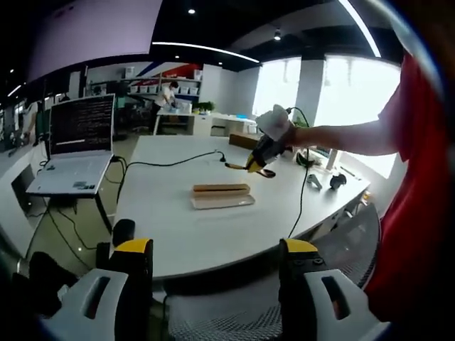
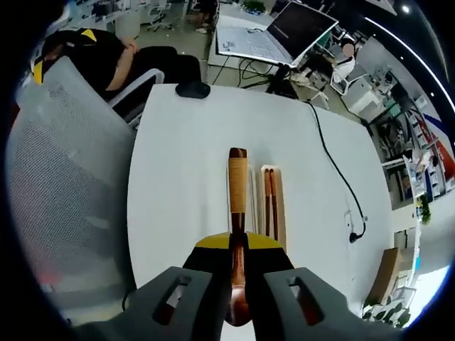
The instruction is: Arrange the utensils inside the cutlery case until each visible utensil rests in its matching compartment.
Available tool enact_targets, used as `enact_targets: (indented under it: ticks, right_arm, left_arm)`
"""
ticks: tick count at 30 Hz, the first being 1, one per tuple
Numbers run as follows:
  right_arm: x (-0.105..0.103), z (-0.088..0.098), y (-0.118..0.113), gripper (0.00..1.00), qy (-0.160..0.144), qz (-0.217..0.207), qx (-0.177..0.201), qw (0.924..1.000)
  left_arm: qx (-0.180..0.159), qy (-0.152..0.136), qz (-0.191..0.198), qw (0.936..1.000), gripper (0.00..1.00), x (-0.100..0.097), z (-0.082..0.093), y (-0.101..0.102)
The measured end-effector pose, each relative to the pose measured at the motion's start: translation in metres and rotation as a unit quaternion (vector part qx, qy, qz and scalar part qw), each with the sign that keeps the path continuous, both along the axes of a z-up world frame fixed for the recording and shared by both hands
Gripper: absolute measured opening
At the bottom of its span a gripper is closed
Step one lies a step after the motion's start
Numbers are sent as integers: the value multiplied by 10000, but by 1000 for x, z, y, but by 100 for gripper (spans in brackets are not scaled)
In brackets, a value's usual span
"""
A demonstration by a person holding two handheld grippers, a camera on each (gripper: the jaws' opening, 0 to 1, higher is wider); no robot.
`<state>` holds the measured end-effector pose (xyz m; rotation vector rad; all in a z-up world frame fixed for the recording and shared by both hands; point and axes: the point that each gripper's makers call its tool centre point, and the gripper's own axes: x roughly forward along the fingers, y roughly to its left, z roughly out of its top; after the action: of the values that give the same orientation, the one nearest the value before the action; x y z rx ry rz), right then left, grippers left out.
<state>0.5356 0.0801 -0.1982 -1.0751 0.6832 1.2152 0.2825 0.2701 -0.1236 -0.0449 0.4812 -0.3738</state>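
The pale cutlery case [image 1: 222, 202] lies in the middle of the white table [image 1: 163, 220], with a wooden part [image 1: 220, 188] along its far side. In the right gripper view the case [image 2: 281, 213] holds a pair of brown chopsticks [image 2: 271, 202]. My right gripper [image 2: 238, 245] is shut on a dark wooden spoon [image 2: 237, 181] with a tan wrapped handle, held above the table beside the chopsticks. A gloved hand holds this right gripper [image 1: 259, 160] beyond the case. My left gripper [image 1: 217, 249] hangs open and empty, short of the table's near edge.
An open laptop [image 1: 75, 153] stands on a side stand at the left, and a black cable [image 1: 170, 163] runs across the table. A mesh chair [image 1: 341, 241] sits at the near edge. Small black objects [image 1: 323, 181] lie at the right. A black mouse [image 2: 193, 89] rests near the table edge.
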Motion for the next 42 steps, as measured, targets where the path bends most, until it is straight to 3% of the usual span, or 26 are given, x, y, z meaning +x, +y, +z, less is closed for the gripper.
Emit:
enact_targets:
  ticks: [21,29,42]
  right_arm:
    - [16,9,6,1,12,78,-9,10000]
    - [20,2,9,1,13,134,-141,9998]
    - [31,0,13,1,-43,172,-247,9995]
  left_arm:
    - [-59,-137,144,9998,75,2,9,-4]
    - [-7,-99,198,9998,75,-3,4,0]
    - [49,-145,268,9995,75,-4,12,8]
